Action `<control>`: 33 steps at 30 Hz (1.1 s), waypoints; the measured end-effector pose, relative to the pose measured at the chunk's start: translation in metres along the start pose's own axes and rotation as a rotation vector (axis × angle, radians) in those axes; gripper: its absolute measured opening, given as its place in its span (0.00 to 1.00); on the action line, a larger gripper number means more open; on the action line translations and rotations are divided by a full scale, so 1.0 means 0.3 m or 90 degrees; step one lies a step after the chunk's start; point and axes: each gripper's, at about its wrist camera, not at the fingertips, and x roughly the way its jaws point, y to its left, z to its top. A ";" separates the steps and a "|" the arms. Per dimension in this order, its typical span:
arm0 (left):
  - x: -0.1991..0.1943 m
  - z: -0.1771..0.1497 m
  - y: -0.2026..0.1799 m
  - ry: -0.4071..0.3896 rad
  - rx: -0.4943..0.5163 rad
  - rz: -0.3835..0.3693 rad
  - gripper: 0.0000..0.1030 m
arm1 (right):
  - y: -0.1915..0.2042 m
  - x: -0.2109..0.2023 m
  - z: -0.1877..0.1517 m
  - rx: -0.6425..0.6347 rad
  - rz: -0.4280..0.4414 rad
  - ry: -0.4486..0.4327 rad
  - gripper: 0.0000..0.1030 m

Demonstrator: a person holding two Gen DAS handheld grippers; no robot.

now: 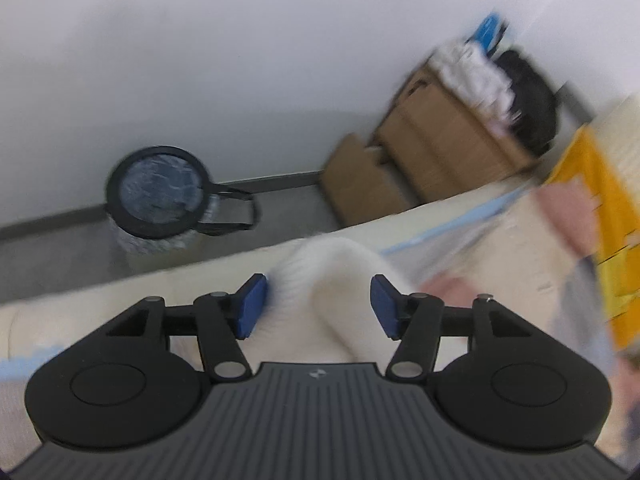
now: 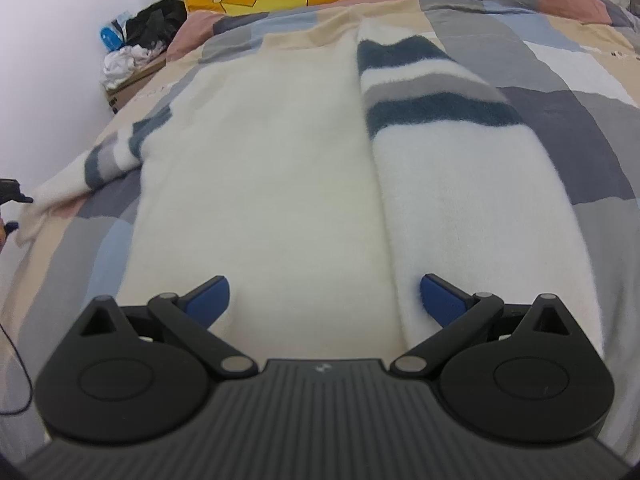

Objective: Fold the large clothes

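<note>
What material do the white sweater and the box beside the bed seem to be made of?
Sweater: probably a soft brushed knit, wool or acrylic; its surface looks fuzzy and matte, with blurred stripe edges. Box: likely corrugated cardboard, plain brown and matte, though the picture is blurred.

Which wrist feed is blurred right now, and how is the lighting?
Left wrist view: motion-smeared, worst at the cardboard boxes and yellow pillow; the left gripper stays sharp. Right wrist view: crisp, the sweater evenly lit without glare, fisheye bending the edges.
</note>
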 end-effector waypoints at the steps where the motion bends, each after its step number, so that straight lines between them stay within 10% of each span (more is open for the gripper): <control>1: -0.042 -0.009 -0.002 0.000 -0.007 -0.013 0.61 | 0.001 -0.008 0.002 0.002 0.004 -0.004 1.00; 11: -0.457 -0.347 -0.136 0.034 0.050 -0.093 0.61 | 0.052 -0.077 -0.043 -0.049 0.094 -0.010 1.00; 18: -0.645 -0.731 -0.182 0.130 -0.040 -0.199 0.61 | 0.112 -0.127 -0.116 -0.152 0.137 0.001 1.00; 28: -0.693 -1.250 -0.200 0.203 -0.011 -0.235 0.59 | 0.146 -0.150 -0.178 -0.242 0.173 0.009 0.98; 33: -0.609 -1.320 -0.146 0.251 -0.016 -0.191 0.39 | 0.175 -0.099 -0.216 -0.297 0.165 0.031 0.93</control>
